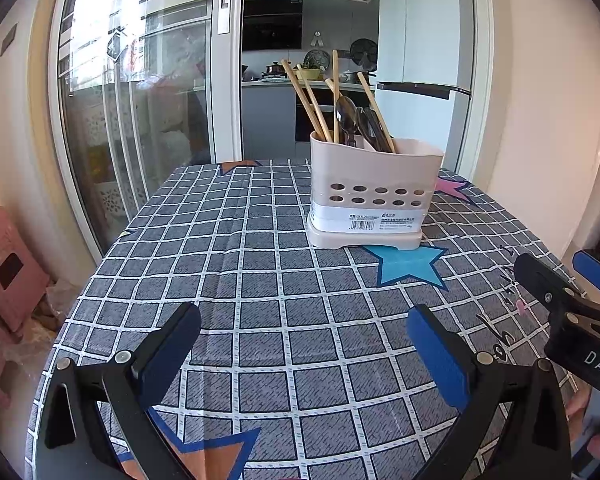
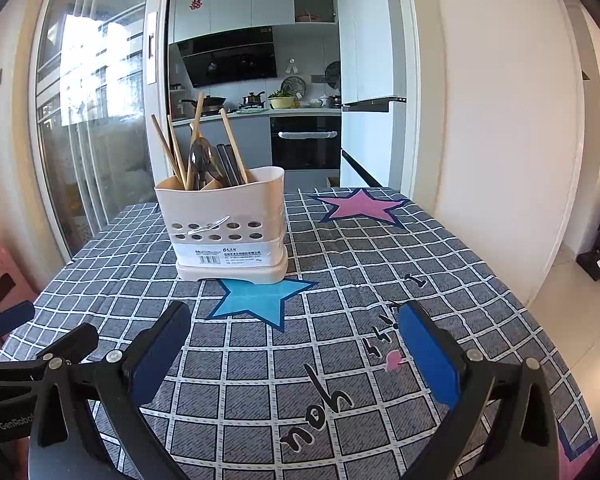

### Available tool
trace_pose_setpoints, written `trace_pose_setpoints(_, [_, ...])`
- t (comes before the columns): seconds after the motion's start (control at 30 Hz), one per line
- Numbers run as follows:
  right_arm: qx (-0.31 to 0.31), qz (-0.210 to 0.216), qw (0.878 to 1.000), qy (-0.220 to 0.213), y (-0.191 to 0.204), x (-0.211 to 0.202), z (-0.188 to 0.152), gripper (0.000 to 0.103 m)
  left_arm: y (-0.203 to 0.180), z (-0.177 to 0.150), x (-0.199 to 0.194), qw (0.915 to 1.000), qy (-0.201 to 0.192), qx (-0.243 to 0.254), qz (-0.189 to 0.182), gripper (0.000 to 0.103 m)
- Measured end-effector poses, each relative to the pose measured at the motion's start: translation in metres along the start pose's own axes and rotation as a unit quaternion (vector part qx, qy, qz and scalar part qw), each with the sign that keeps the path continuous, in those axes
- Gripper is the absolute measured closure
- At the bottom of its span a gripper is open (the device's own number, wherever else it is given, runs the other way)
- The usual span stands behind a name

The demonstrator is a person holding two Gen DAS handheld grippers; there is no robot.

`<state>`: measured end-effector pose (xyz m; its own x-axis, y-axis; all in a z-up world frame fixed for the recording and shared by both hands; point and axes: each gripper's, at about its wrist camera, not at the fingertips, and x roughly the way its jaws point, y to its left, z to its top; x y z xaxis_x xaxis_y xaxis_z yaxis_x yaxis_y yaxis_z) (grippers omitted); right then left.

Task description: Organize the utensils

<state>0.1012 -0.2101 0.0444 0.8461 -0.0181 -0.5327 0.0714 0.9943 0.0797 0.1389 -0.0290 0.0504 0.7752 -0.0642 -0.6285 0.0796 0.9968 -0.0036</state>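
Utensil holder [image 1: 370, 196] upright on the desk [image 1: 228, 280], just behind the blue star [image 1: 410, 264]. Chopsticks [image 1: 306, 100] and spoons [image 1: 346, 118] standing inside, handles leaning on the rim for support. Left gripper [image 1: 302, 356] spread wide, empty, low over the desk in front of the holder. Right gripper [image 2: 296, 352] likewise wide and empty, beside the star. No loose utensils visible; sorting apparently complete or awaiting re-sorting by compartment.
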Motion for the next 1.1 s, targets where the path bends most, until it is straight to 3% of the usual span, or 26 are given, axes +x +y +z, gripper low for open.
trace_pose_setpoints(1.1, [0.002, 0.001, 1.000, 0.000, -0.0025, 0.0006, 0.0009, 0.000, 0.0021, 0.0012, -0.0007, 1.0000, 0.000, -0.003, 0.003, 0.000])
